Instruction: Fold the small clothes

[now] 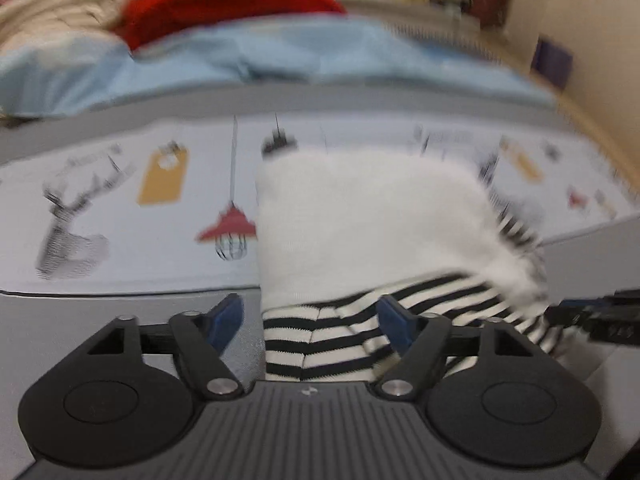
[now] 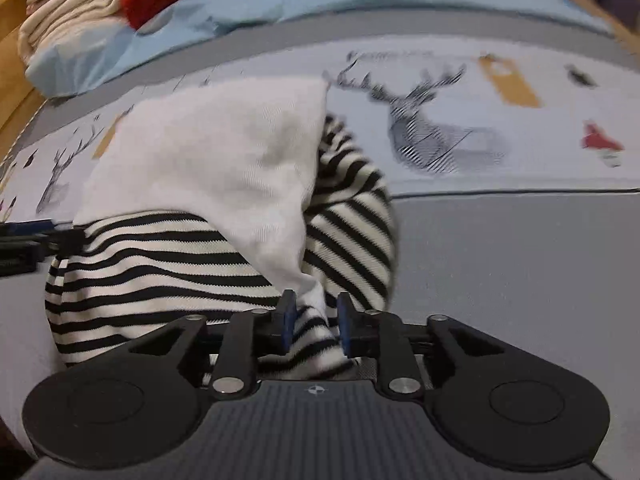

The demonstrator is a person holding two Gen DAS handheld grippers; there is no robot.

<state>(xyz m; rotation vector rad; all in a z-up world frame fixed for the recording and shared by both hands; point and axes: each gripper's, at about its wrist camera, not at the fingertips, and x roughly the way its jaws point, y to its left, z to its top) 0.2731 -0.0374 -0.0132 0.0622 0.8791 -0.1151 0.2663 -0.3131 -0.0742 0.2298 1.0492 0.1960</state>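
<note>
A small garment, white with a black-and-white striped part (image 1: pixel 360 220), lies on the bed in front of me; it also shows in the right wrist view (image 2: pixel 224 160). My left gripper (image 1: pixel 310 320) is open, its blue pads on either side of the striped hem, not closed on it. My right gripper (image 2: pixel 314 320) is shut on a bunched fold of the garment where white meets stripes. The right gripper's fingers show at the right edge of the left wrist view (image 1: pixel 592 316). The left wrist view is motion-blurred.
The bed has a grey sheet (image 2: pixel 520 272) and a pale printed cover with deer and lamps (image 1: pixel 120 208). A light blue blanket (image 1: pixel 260 60), a red garment (image 1: pixel 224 0) and a cream pile (image 1: pixel 52 8) lie behind.
</note>
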